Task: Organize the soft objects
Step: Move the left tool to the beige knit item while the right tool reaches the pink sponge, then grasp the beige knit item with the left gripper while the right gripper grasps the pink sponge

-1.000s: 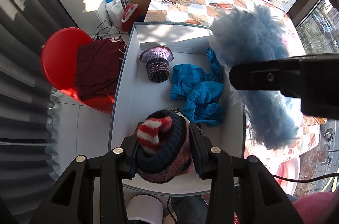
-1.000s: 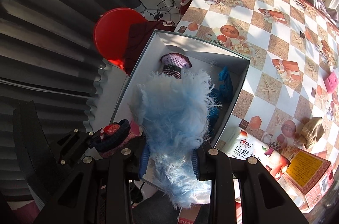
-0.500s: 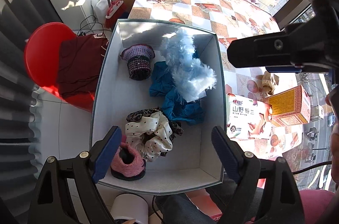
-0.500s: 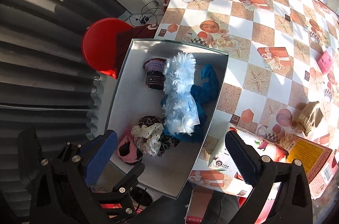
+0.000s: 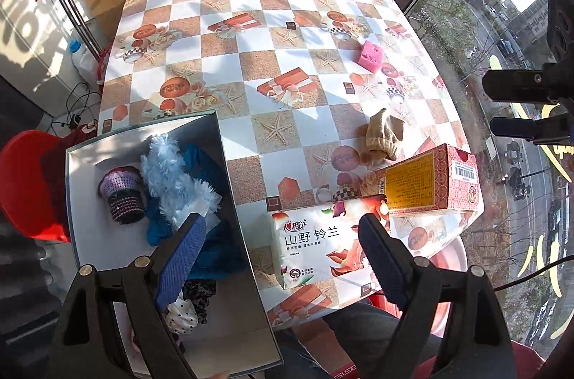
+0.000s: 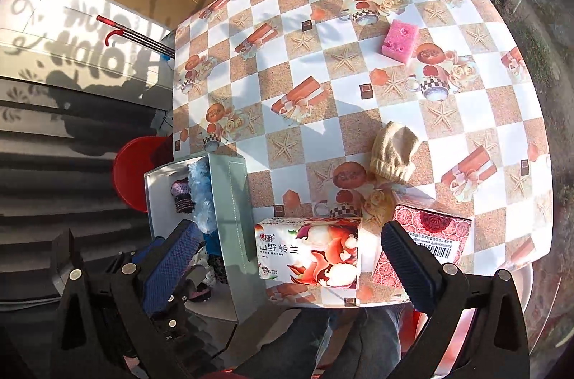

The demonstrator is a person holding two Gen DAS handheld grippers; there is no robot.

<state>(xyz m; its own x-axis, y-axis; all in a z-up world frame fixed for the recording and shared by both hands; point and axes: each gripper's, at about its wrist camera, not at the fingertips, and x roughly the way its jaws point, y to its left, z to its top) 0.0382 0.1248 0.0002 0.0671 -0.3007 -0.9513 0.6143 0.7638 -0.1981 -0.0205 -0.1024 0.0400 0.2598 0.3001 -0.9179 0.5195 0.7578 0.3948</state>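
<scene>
Fingers, left gripper point(image 5: 281, 241): spread wide, nothing between the blue pads — below them lie the box wall and the tissue pack point(image 5: 315, 244).
Fingers, right gripper point(image 6: 287, 246): also fully apart and empty, hanging over the same tissue pack and the red patterned carton point(image 6: 427, 235).
Task things: a fluffy light-blue piece point(image 5: 172, 178), a blue cloth point(image 5: 211, 246) and a purple knitted hat point(image 5: 120, 192) sit inside the white box point(image 5: 229, 164); a cream knitted hat point(image 6: 393, 151) and a pink sponge point(image 6: 400, 40) lie out on the tablecloth point(image 6: 323, 74).
Edges and room: the box stands at the table's left edge; the far tabletop is open.
Pose: both grippers tilt steeply downward.
</scene>
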